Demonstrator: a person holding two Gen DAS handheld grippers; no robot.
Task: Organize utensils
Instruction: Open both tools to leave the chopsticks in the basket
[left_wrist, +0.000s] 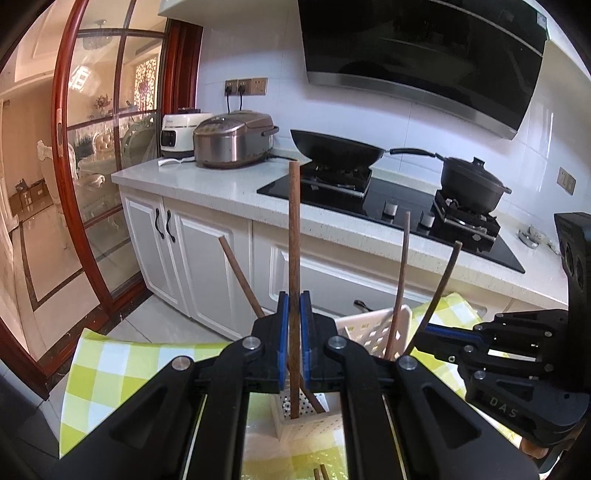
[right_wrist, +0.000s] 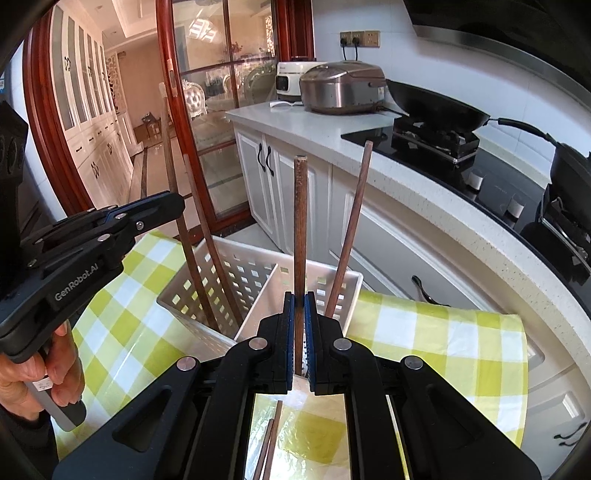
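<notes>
Kitchen cabinets and a white counter with a rice cooker (left_wrist: 233, 139), a wok (left_wrist: 336, 149) and a black pot (left_wrist: 472, 184) fill the background beyond your desk (right_wrist: 436, 343), which is covered by a yellow-green checked cloth. On that cloth stands a white perforated holder (right_wrist: 207, 291) with a divider splitting it into two compartments.

Your left hand-held gripper (left_wrist: 294, 325) has its blue pads pressed against an upright brown chopstick (left_wrist: 294, 236), whose lower end sits inside the holder's left compartment. A second chopstick (left_wrist: 240, 277) leans there beside it, tilted toward the left edge of the desk.

Your right hand-held gripper (right_wrist: 300, 328) pinches another upright chopstick (right_wrist: 300, 221), standing in the holder's right compartment. One more chopstick (right_wrist: 352, 229) leans in that same compartment, tipped toward the counter.

Two further chopsticks (right_wrist: 271, 443) lie flat on the cloth near the desk's front edge, just below the right gripper, close together and almost parallel.
</notes>
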